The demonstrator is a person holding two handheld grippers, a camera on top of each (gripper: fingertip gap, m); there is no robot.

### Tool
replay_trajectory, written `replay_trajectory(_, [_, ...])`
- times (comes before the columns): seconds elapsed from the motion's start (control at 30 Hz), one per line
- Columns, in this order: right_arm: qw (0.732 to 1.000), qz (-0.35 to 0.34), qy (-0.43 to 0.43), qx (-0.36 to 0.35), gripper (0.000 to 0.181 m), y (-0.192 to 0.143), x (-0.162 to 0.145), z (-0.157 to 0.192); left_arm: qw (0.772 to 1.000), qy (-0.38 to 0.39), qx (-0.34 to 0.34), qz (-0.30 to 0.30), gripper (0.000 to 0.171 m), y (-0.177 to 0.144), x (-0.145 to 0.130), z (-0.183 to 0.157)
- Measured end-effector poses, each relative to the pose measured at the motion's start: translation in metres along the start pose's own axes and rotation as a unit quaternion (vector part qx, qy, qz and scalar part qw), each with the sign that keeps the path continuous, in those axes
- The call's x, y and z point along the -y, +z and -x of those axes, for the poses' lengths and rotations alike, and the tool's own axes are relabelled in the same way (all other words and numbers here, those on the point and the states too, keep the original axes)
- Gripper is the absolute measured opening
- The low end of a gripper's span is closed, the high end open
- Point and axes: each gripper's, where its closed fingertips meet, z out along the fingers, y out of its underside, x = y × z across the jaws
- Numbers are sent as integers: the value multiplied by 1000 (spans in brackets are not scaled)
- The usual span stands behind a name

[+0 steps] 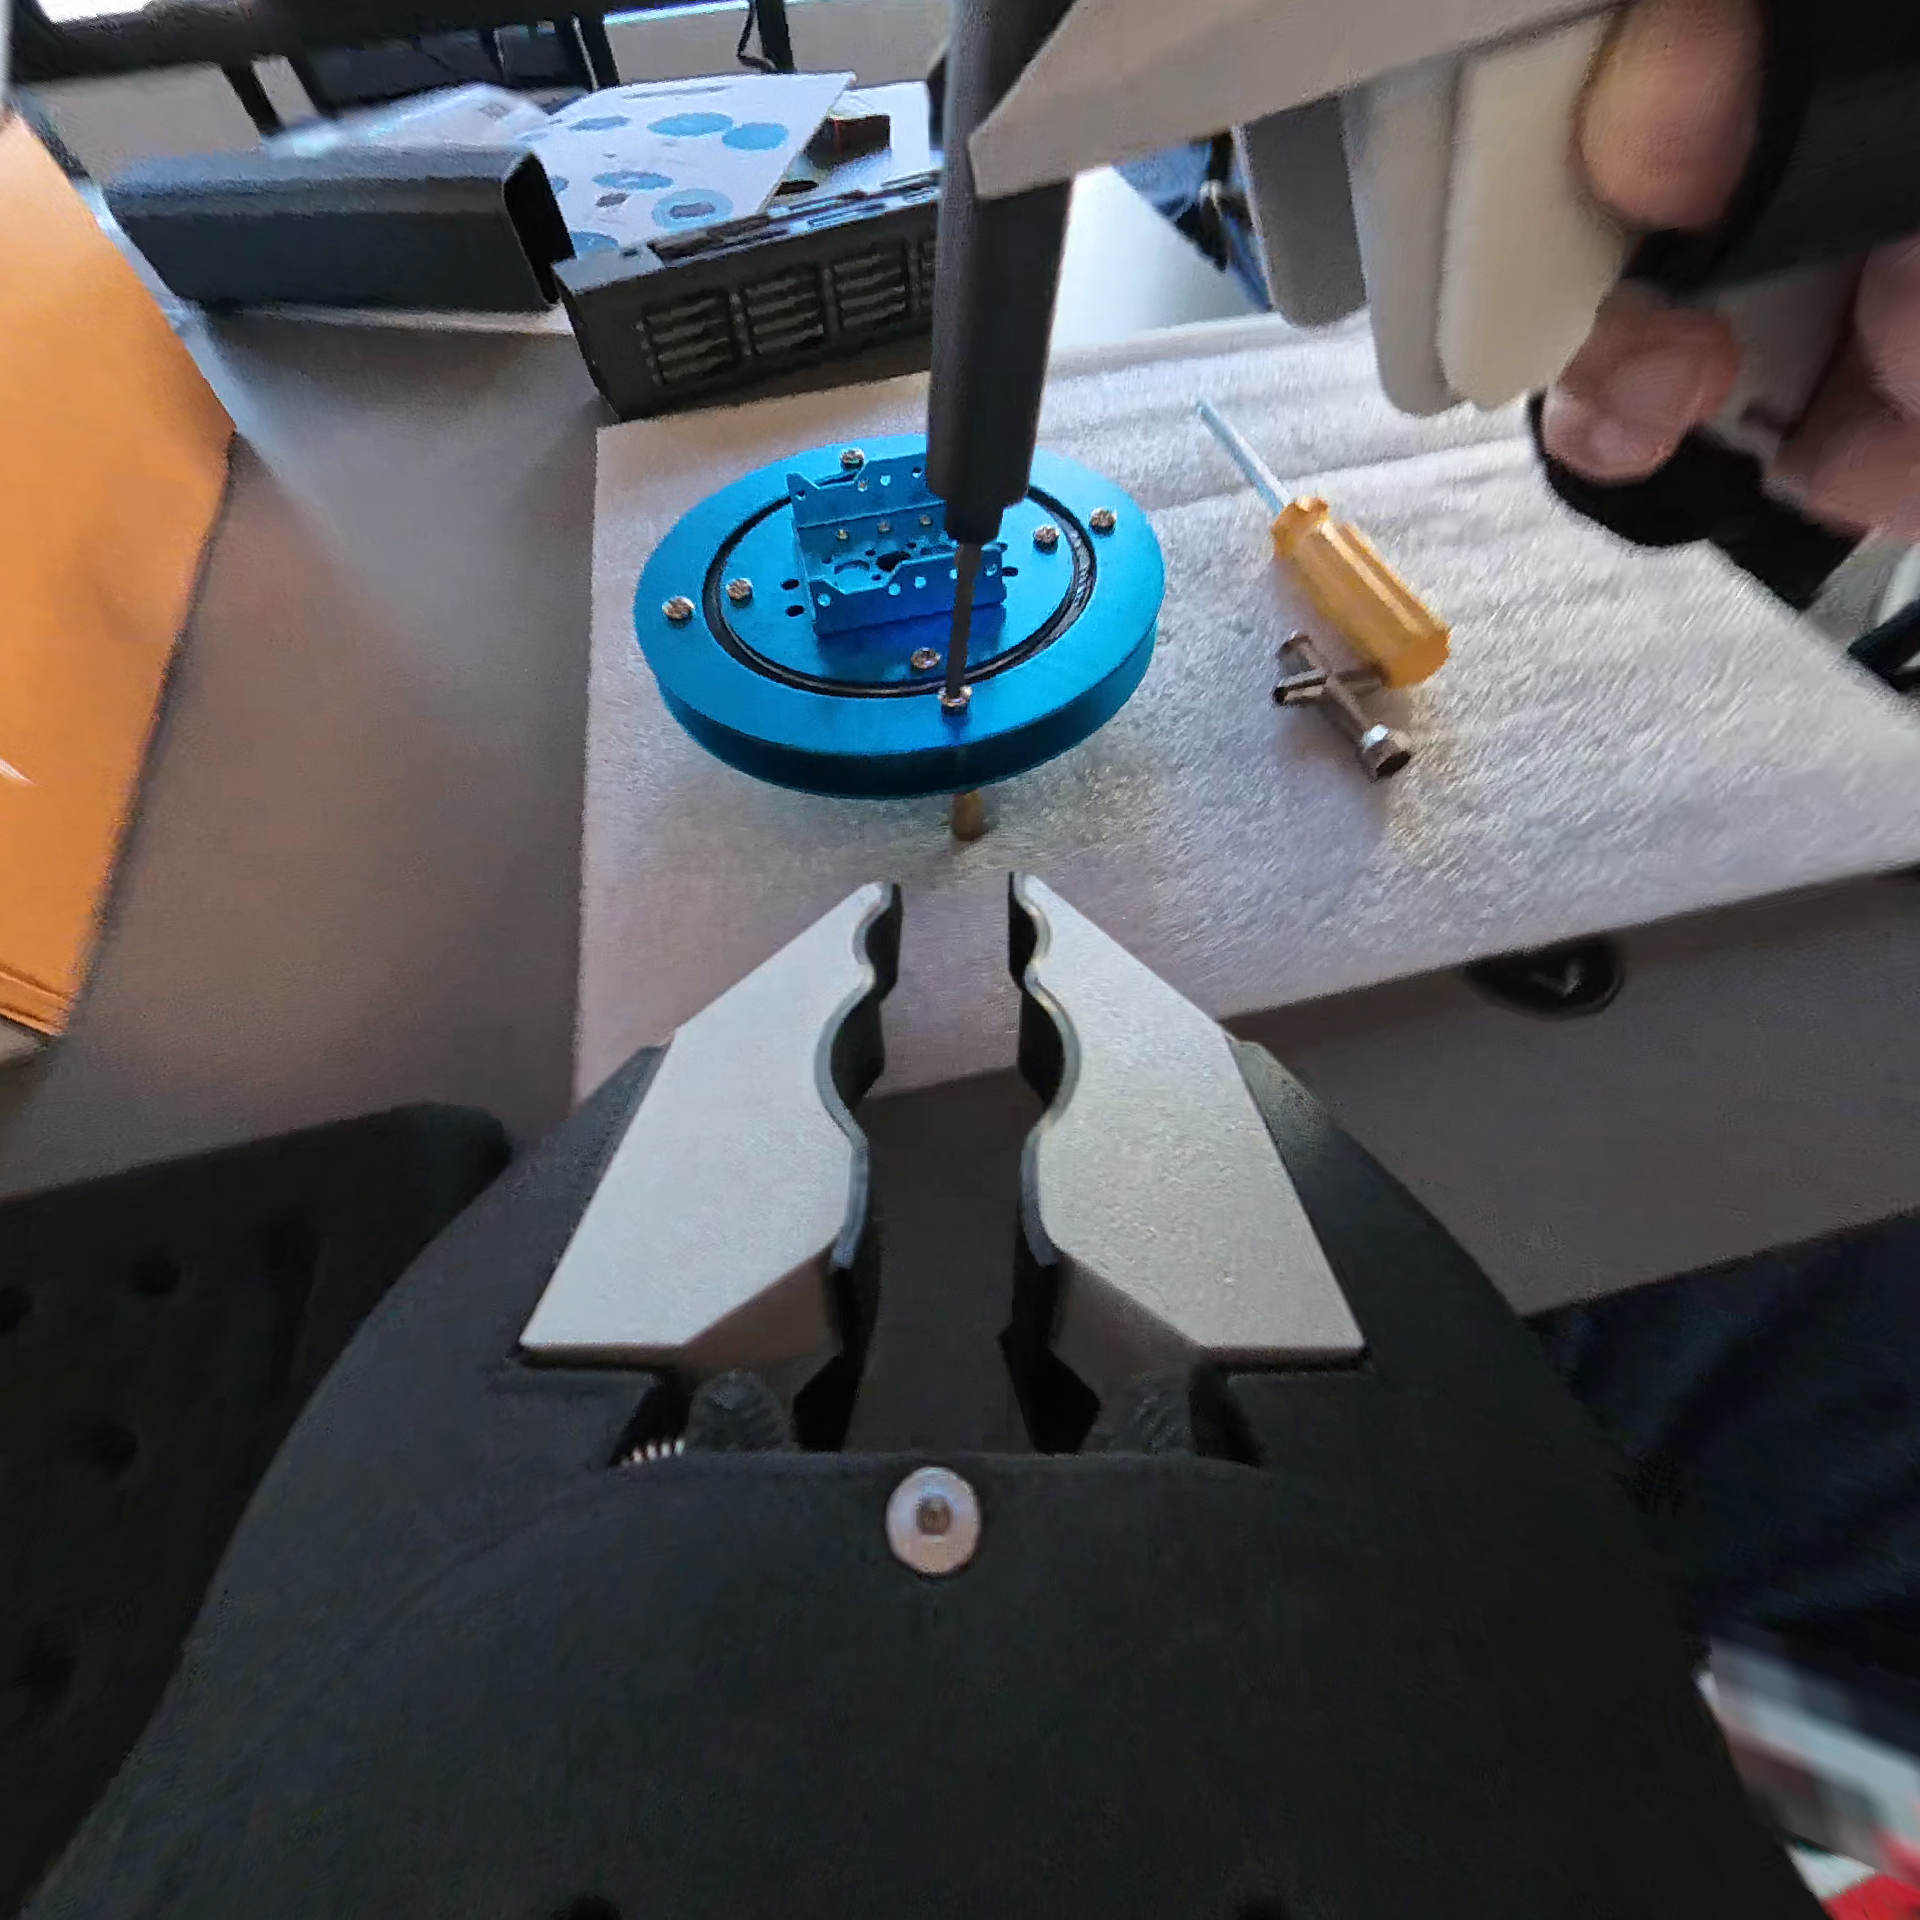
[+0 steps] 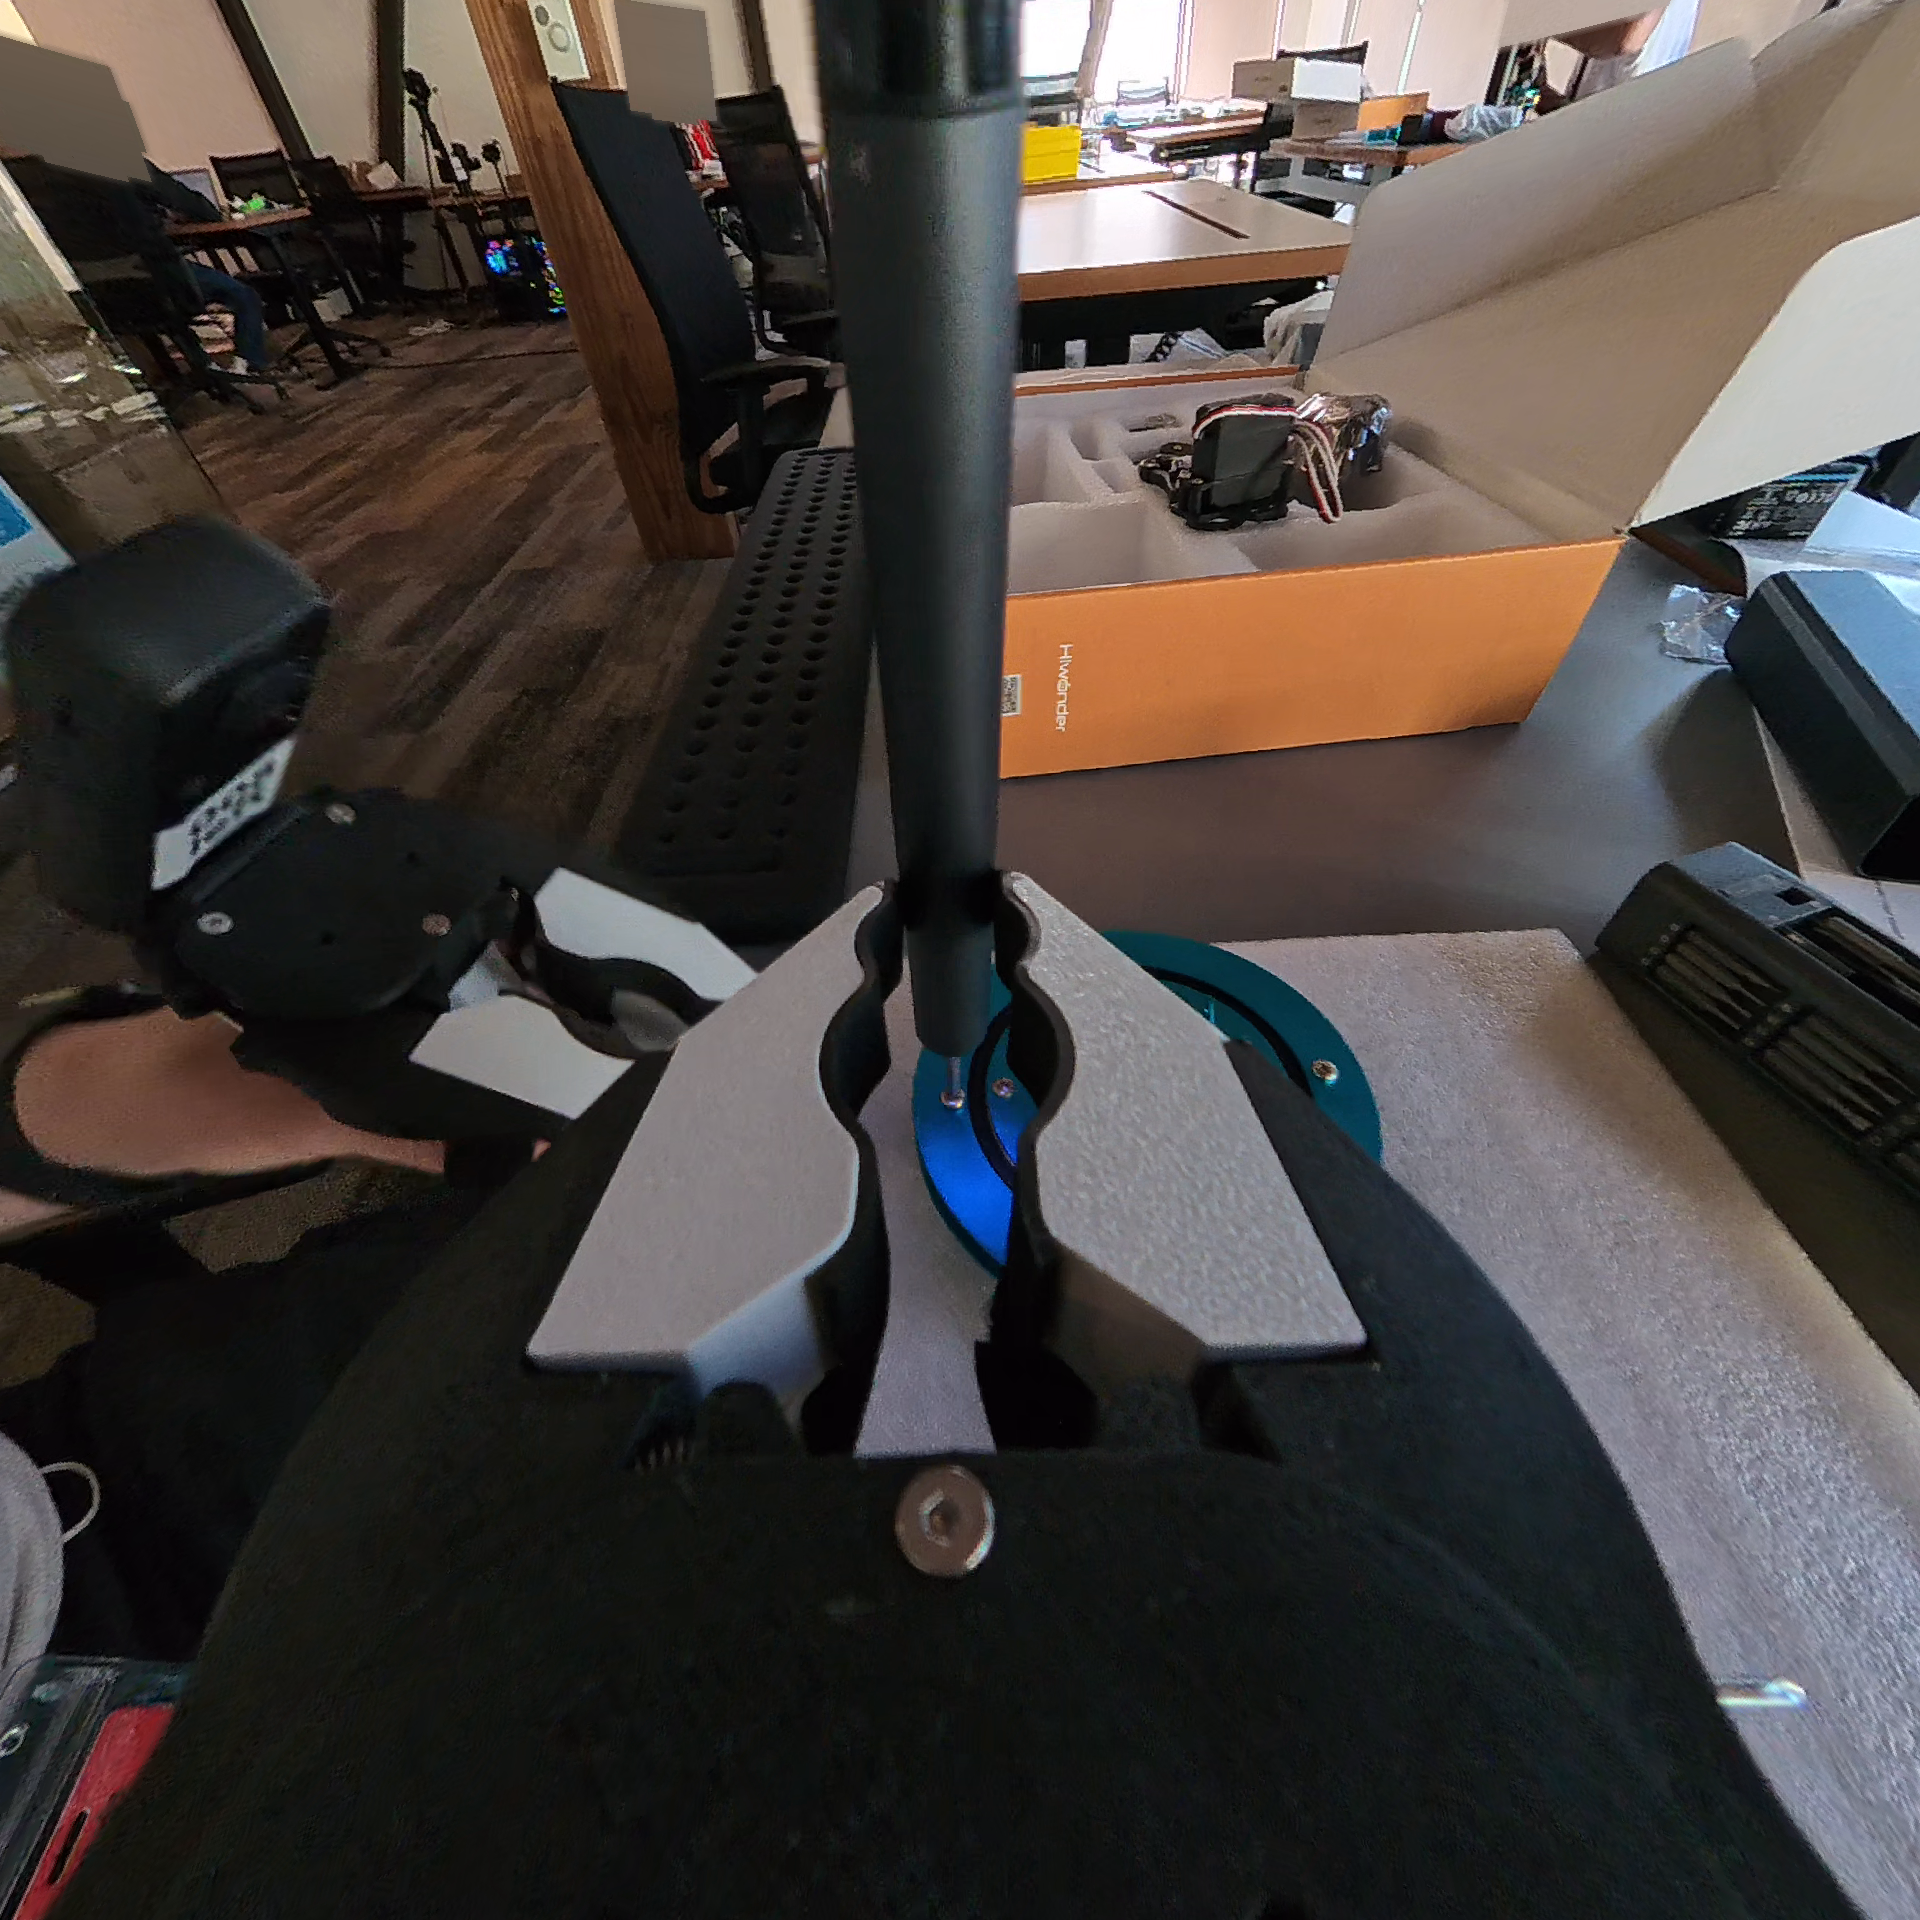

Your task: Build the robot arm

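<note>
Blue disc (image 1: 899, 644) | right gripper (image 2: 948, 904) clamps dark screwdriver (image 2: 935, 520) | yellow screwdriver (image 1: 1356, 587) beside

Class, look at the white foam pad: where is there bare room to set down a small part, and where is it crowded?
Free: the foam pad near its front edge, right of the left gripper, below the cross wrench. Also the left strip beside the blue disc. Crowded: the disc itself, where the right gripper holds the dark screwdriver, and around the yellow-handled screwdriver.
</note>
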Motion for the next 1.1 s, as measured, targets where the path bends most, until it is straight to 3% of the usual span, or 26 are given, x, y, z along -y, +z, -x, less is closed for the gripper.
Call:
replay_trajectory(0.07, [1000,1,-4,-10,16,-2,0,-4,995,93,21,-2,23,-5,8,12])
replay_trajectory(0.17, [1000,0,2,-6,16,-2,0,-4,963,266,40,-33,27,-7,27,19])
replay_trajectory(0.23, [1000,0,4,-8,16,-2,0,-4,928,371,11,-39,30,-1,27,11])
replay_trajectory(0.33, [1000,5,4,-10,16,-1,0,-4,853,520,25,-45,34,8,28,12])
replay_trajectory(0.4, [1000,7,4,-11,16,-1,0,-5,817,576,15,-39,35,14,23,11])
replay_trajectory(0.47, [1000,7,5,-12,16,-1,0,-4,799,600,4,-24,41,21,15,14])
replay_trajectory(0.67, [1000,7,9,-12,16,0,0,-4,730,680,40,-58,16,31,17,16])
replay_trajectory(0.7, [1000,8,7,-13,16,1,0,-4,726,684,45,-65,15,32,17,16])
replay_trajectory(0.83, [1000,17,3,-16,16,2,1,-4,751,655,42,-76,16,32,19,16])
replay_trajectory(1.1, [1000,18,3,-16,16,3,12,-8,754,650,44,-87,13,30,30,12])
